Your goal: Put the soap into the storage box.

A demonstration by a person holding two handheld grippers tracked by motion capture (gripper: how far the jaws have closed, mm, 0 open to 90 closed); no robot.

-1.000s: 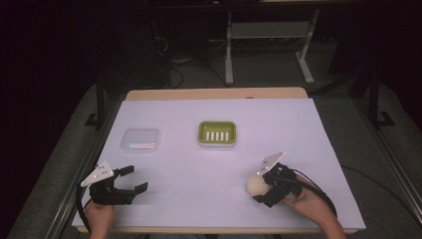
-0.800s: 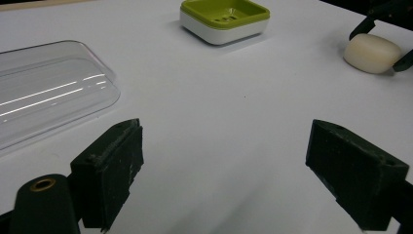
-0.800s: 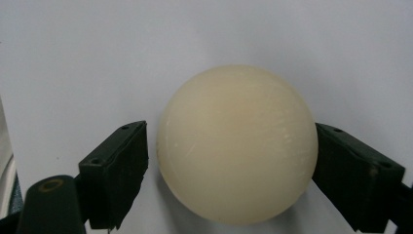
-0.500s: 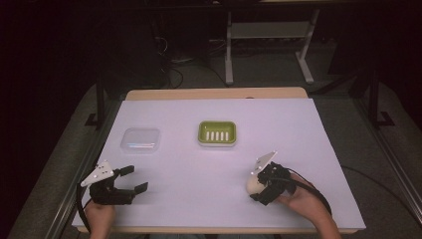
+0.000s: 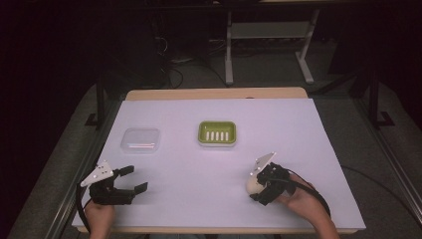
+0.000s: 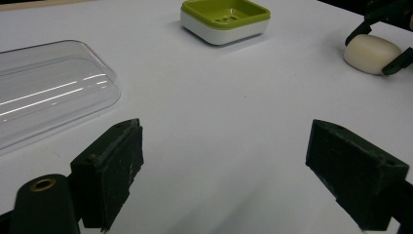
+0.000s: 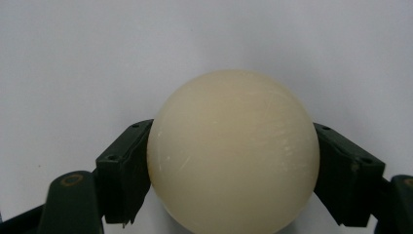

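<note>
A cream, rounded soap bar [image 5: 252,184] lies on the white table near the front right. My right gripper [image 5: 257,185] has just been closing its jaws around it. In the right gripper view both black pads [image 7: 124,170] press the sides of the soap bar [image 7: 234,146]. The left gripper view shows the same soap bar [image 6: 372,53] far off between those jaws. My left gripper [image 5: 137,178] rests at the front left, open, and nothing is between its fingers [image 6: 109,161].
A green soap dish on a white base [image 5: 217,133] stands mid-table. A clear plastic lid [image 5: 142,139] lies to its left, close ahead of my left gripper in the left gripper view [image 6: 48,92]. Dark floor and a stand lie beyond the table's far edge.
The right gripper's jaws have come together onto the soap bar. Both hands have stayed where they were.
</note>
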